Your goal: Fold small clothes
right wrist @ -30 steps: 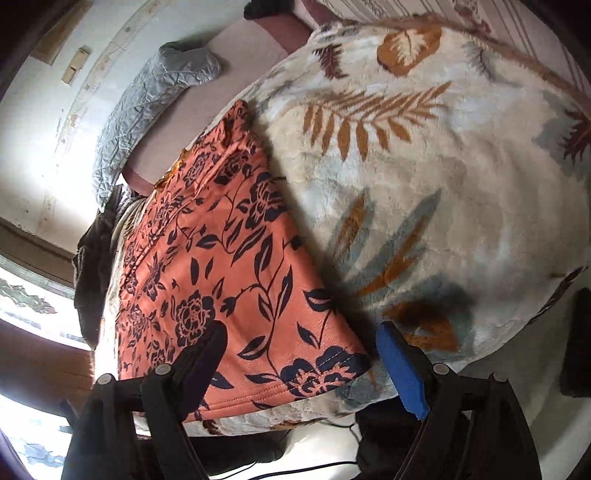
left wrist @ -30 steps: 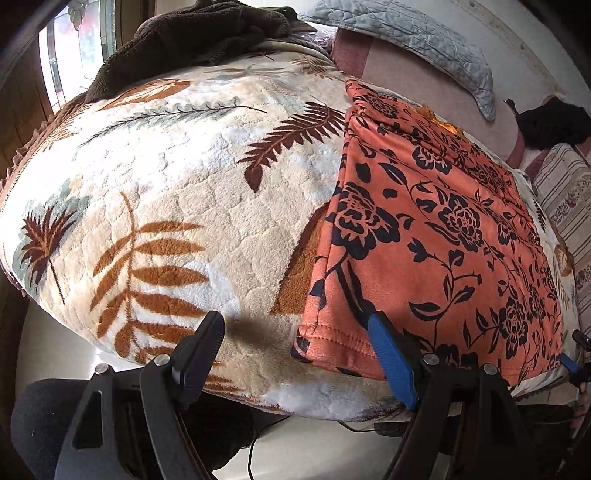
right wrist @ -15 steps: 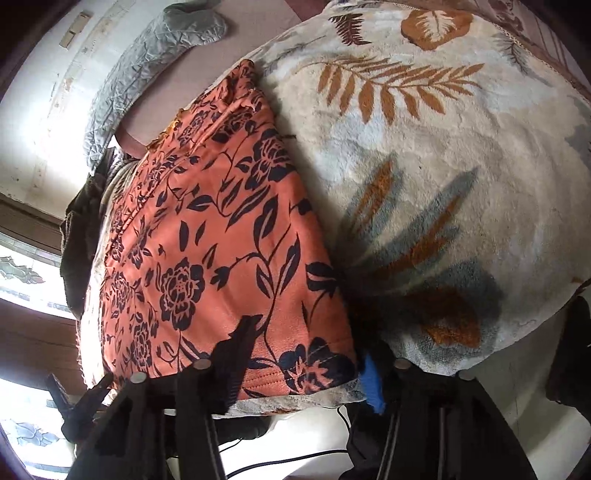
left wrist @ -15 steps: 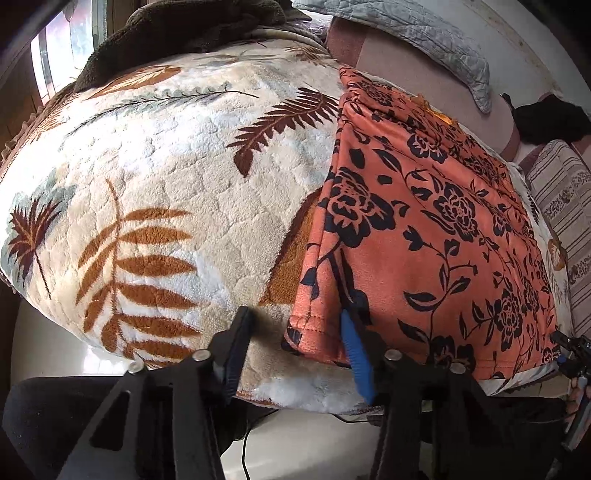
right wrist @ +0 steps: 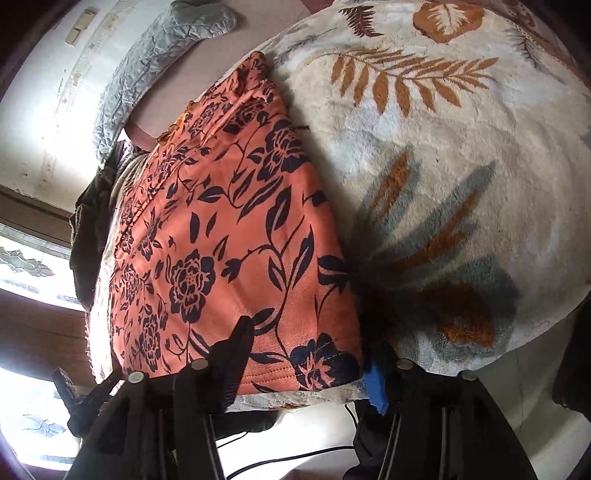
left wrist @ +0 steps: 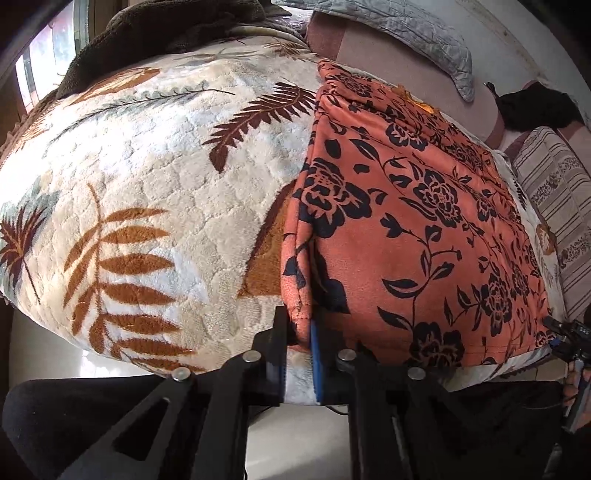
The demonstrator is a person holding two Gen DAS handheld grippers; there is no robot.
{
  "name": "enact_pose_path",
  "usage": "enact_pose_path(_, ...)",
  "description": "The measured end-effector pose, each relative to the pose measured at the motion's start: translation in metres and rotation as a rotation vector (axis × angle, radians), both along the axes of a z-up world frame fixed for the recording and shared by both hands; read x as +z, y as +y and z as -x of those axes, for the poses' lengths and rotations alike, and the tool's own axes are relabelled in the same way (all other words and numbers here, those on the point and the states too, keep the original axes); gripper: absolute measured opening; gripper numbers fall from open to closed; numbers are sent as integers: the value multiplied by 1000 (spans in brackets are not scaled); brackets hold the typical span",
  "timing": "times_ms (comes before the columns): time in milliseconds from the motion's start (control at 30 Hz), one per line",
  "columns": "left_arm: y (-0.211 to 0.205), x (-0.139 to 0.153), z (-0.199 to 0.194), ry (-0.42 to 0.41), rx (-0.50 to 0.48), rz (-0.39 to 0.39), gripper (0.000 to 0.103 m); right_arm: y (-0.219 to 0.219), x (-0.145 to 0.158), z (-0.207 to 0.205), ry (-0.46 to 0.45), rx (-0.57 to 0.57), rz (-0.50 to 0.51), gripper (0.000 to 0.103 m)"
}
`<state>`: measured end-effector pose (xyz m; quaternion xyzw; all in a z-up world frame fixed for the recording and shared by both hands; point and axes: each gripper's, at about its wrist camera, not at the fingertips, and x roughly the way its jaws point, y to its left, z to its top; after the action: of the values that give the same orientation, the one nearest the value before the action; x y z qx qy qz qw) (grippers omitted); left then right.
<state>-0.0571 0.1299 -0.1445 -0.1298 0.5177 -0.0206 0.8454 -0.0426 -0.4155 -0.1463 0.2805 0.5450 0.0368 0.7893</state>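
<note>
The orange flowered cloth (left wrist: 406,229) lies flat on the leafy blanket (left wrist: 147,184) on the bed, its long way running from the near edge toward the grey pillow (left wrist: 406,33). The left gripper (left wrist: 299,354) has just closed its jaws tight on the cloth's near left corner. The right gripper (right wrist: 306,373) has been closing its jaws around the near right corner, though I cannot tell if they press it yet, and there is lots of room ahead to fold the near edge away.
</note>
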Motion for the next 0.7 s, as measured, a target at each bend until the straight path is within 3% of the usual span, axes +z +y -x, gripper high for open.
enact_pose_path(33,2,4,0,-7,7,15,9,-1,-1,0,9,0,-13,8)
enact_pose_path(200,12,40,3,-101,15,52,8,-11,26,8,-79,-31,-86,9)
enact_pose_path(367,2,11,-6,-10,4,-23,9,-12,-2,-1,14,-30,-115,14)
enact_pose_path(400,-1,7,-5,-6,7,-40,11,-11,-5,0,20,-32,-112,22)
enact_pose_path(467,-6,4,-3,-9,13,-76,12,-13,-1,0,-6,-35,-120,47)
enact_pose_path(500,-8,3,-2,-11,15,-87,12,-15,0,0,-15,-43,-126,83)
enact_pose_path(533,-9,3,-2,-14,13,-99,12,-17,2,1,-23,-57,-116,87)
enact_pose_path(600,-12,4,-2,-15,9,-124,12,-18,1,0,-21,-51,-119,81)
enact_pose_path(700,-17,4,-3,-13,8,-161,12,-15,-7,-3,30,-40,-101,27)
